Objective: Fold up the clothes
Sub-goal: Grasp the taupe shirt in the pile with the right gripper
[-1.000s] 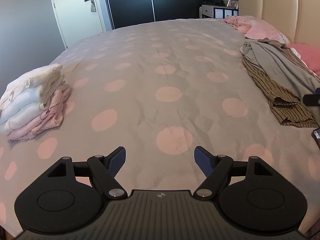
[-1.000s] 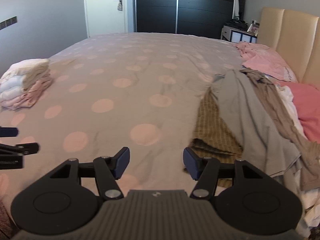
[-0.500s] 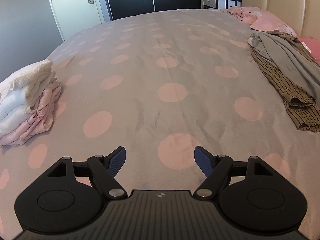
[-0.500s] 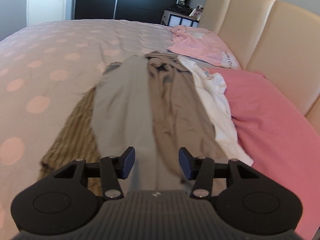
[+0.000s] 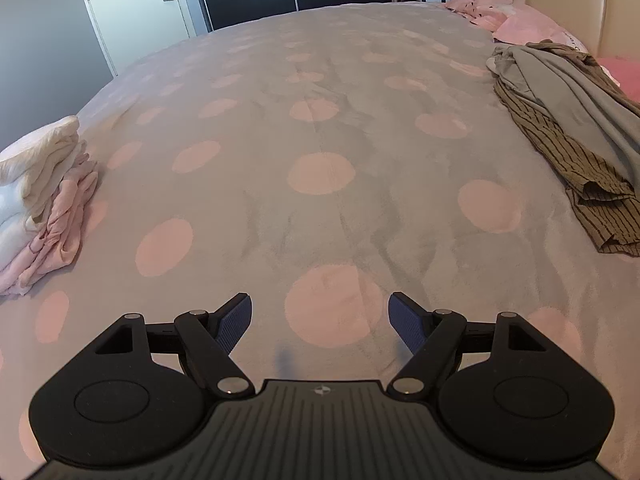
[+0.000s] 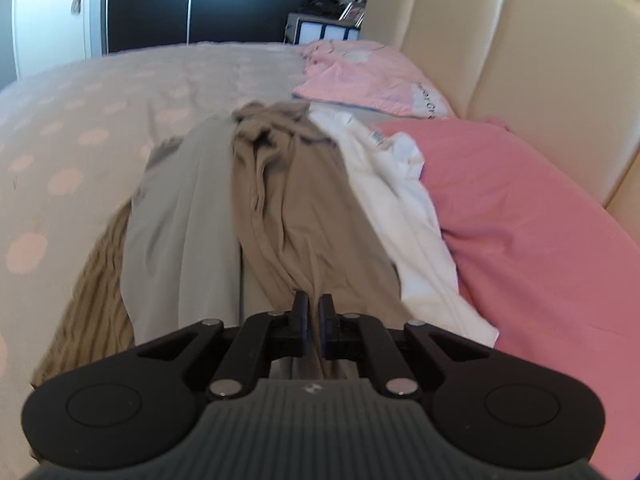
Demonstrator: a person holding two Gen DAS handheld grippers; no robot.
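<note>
The left tongs (image 5: 320,322) are hanging over the bed (image 5: 320,128), their blue-padded fingers (image 5: 236,322) spread wide with nothing between them; below them is only the grey cover with its pink dots. At the left edge of that view a stack of folded clothes (image 5: 44,200) is sitting on the cover, white pieces on top of pale pink ones. Over at the right edge, a heap of unfolded clothes is lying well apart from the stack, with a striped olive shirt (image 5: 576,168) under a grey garment (image 5: 568,92).

The right tongs (image 6: 313,320) are sitting low over that same heap, their fingers drawn almost together with only a thin gap showing. They are pinching at a fold of the tan garment (image 6: 304,200), though the picture is too blurred to say for sure that cloth is caught between them. The tan garment is lying along the heap between the grey one and a white shirt (image 6: 400,208). A pink pillow (image 6: 520,220) is resting against the cream headboard (image 6: 500,32) just beside the heap.
</note>
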